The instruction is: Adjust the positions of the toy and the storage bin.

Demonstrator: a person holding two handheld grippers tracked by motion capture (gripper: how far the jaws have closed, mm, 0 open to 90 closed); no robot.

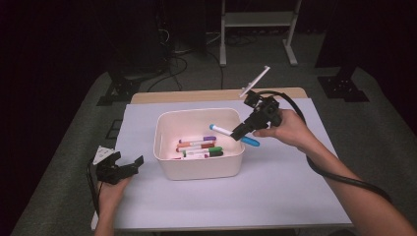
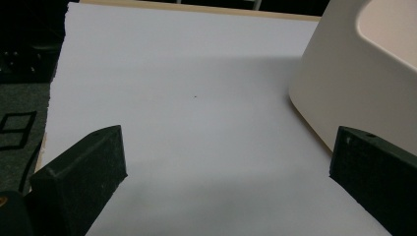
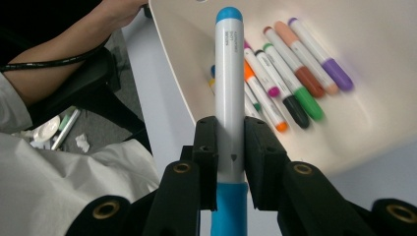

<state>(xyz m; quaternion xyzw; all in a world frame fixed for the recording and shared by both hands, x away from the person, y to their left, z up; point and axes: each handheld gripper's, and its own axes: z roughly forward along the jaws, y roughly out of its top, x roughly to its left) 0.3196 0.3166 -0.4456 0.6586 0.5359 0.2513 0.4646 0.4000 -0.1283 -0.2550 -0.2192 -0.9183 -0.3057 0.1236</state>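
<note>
The right gripper (image 1: 239, 131) pinches a white marker with blue cap and blue tail (image 3: 229, 88) across its barrel, the pen's long axis running out over the near rim of the cream plastic bin (image 1: 169, 167) — directly above the loose markers (image 3: 290, 83) inside. The left gripper (image 1: 129, 166), jaws spread and holding nothing, rests well apart on the white sheet (image 2: 187, 98) — so the right hand is the nearer one.

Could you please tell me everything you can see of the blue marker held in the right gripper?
The blue marker is a white-barrelled pen, seemingly plastic, with a blue cap and a blue tip end. Small grey print runs along the barrel. The right gripper clamps it mid-barrel between both jaws. It hangs tilted over the near right rim of the white bin, touching nothing else.
</note>
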